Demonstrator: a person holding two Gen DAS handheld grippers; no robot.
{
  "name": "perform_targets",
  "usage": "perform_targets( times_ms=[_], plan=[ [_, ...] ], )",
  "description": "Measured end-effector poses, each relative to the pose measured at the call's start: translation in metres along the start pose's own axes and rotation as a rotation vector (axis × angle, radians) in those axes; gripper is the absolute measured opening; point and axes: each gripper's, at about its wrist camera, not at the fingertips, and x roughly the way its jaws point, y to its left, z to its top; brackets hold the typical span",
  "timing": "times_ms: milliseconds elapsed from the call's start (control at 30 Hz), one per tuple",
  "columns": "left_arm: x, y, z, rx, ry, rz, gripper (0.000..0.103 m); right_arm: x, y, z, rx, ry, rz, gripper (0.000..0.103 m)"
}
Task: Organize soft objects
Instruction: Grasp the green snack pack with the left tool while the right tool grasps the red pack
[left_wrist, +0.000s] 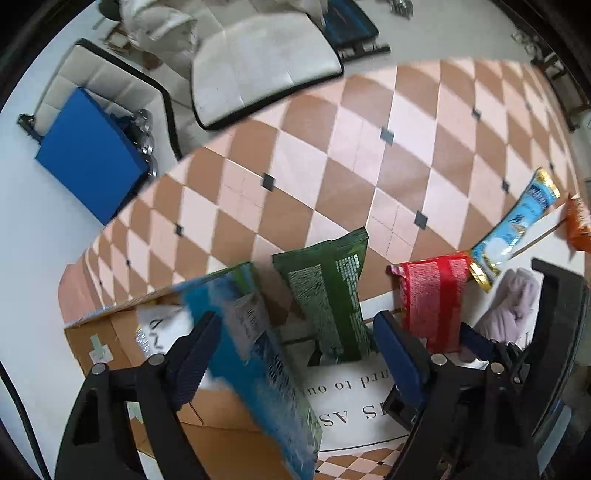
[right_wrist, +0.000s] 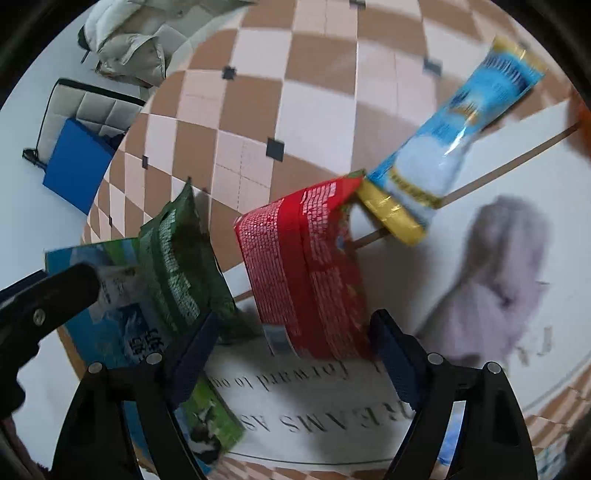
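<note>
Several snack packets stand in a row on a white printed mat (left_wrist: 362, 413). My left gripper (left_wrist: 295, 350) is open, pointing down over a blue-green packet (left_wrist: 258, 350) that leans by its left finger and a dark green packet (left_wrist: 328, 295). My right gripper (right_wrist: 293, 350) is open around the lower end of a red packet (right_wrist: 306, 266), which sits close to the right finger. A light blue packet with gold ends (right_wrist: 454, 133) leans behind the red one. A lilac cloth (right_wrist: 498, 280) lies crumpled to the right. An orange packet (left_wrist: 578, 225) shows at the far right edge.
A cardboard box (left_wrist: 110, 332) lies under the blue-green packet at the left. Beyond the orange and pink checkered floor mat (left_wrist: 369, 147) are a blue box (left_wrist: 92, 155), pale cushions (left_wrist: 258, 66) and a padded jacket (right_wrist: 129, 44).
</note>
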Motion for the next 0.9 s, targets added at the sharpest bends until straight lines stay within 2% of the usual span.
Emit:
perform_targets(
  times_ms=[33, 67, 100, 167, 267, 367, 467, 500, 533, 567, 600, 633, 800, 900],
  plan=[
    [0.009, -0.003, 0.004, 0.005, 0.026, -0.008, 0.083, 0.004, -0.002, 0.000, -0.002, 0.002, -0.010, 0.077],
    [0.016, -0.006, 0.007, 0.013, 0.049, -0.014, 0.083, 0.005, -0.003, 0.000, -0.011, 0.004, -0.023, 0.074],
    [0.020, -0.006, 0.010, 0.020, 0.070, -0.020, 0.083, 0.002, -0.003, -0.001, -0.032, -0.005, -0.049, 0.057],
    [0.035, -0.012, 0.014, 0.032, 0.127, -0.047, 0.083, -0.002, -0.007, -0.002, -0.044, 0.005, -0.070, 0.055],
    [0.053, -0.020, 0.016, 0.050, 0.184, -0.037, 0.083, -0.009, -0.023, -0.005, -0.038, 0.019, -0.089, 0.053],
    [0.067, -0.034, 0.013, 0.111, 0.212, 0.032, 0.084, -0.018, -0.037, -0.010, -0.046, 0.017, -0.125, 0.053],
    [0.083, -0.040, 0.006, 0.098, 0.259, -0.010, 0.084, -0.026, -0.043, -0.014, -0.056, 0.011, -0.145, 0.051],
    [0.086, -0.042, 0.004, 0.096, 0.255, -0.009, 0.077, -0.029, -0.044, -0.014, -0.058, 0.010, -0.143, 0.050],
    [0.089, -0.043, 0.000, 0.097, 0.242, -0.001, 0.064, -0.031, -0.044, -0.016, -0.064, 0.009, -0.143, 0.050],
    [0.091, -0.043, -0.003, 0.092, 0.240, 0.003, 0.056, -0.033, -0.044, -0.017, -0.066, 0.009, -0.142, 0.049],
    [0.094, -0.043, -0.007, 0.083, 0.247, -0.016, 0.041, -0.035, -0.045, -0.019, -0.069, 0.006, -0.144, 0.049],
    [0.097, -0.044, -0.012, 0.069, 0.253, -0.053, 0.037, -0.040, -0.047, -0.012, -0.072, 0.003, -0.146, 0.049],
    [0.103, -0.050, -0.033, 0.069, 0.222, -0.094, 0.040, -0.033, -0.044, -0.008, -0.061, 0.027, -0.146, 0.050],
    [0.115, -0.043, -0.045, 0.029, 0.233, -0.143, 0.045, -0.023, -0.043, -0.001, -0.054, 0.052, -0.165, 0.057]
  ],
)
